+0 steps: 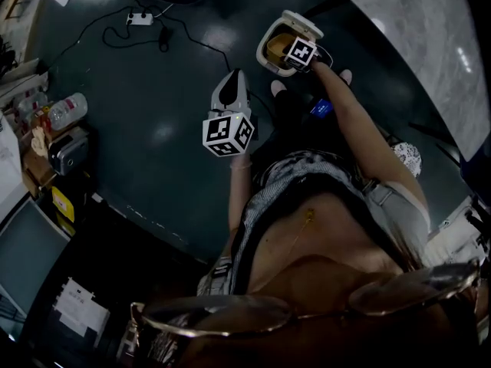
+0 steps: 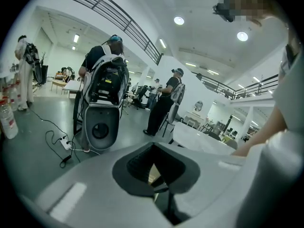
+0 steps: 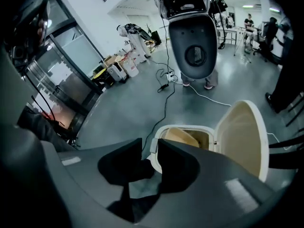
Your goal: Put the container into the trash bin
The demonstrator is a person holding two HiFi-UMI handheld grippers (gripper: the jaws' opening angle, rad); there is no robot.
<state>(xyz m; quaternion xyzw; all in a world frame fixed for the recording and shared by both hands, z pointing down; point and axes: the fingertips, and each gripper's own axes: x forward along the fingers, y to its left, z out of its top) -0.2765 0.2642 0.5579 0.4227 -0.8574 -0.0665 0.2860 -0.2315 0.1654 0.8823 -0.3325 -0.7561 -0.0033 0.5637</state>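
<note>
A cream trash bin (image 1: 268, 54) stands on the dark floor with its lid (image 1: 304, 23) swung up. The right gripper view looks down into the bin (image 3: 190, 128), past the lid (image 3: 243, 137), and something tan (image 3: 183, 137) lies inside it. I cannot tell what that thing is. My right gripper (image 1: 292, 61) hangs just over the bin's mouth. Its jaws (image 3: 150, 161) stand a narrow gap apart with nothing between them. My left gripper (image 1: 232, 75) is held above bare floor, left of the bin. Its jaws (image 2: 153, 172) are closed together and empty.
A power strip (image 1: 140, 18) and black cables (image 3: 166, 87) lie on the floor beyond the bin. Bottles and boxes (image 1: 65, 110) crowd the left edge. A pale marble tabletop (image 1: 414, 29) is at the upper right. Other people with backpacks (image 2: 107, 80) stand further off.
</note>
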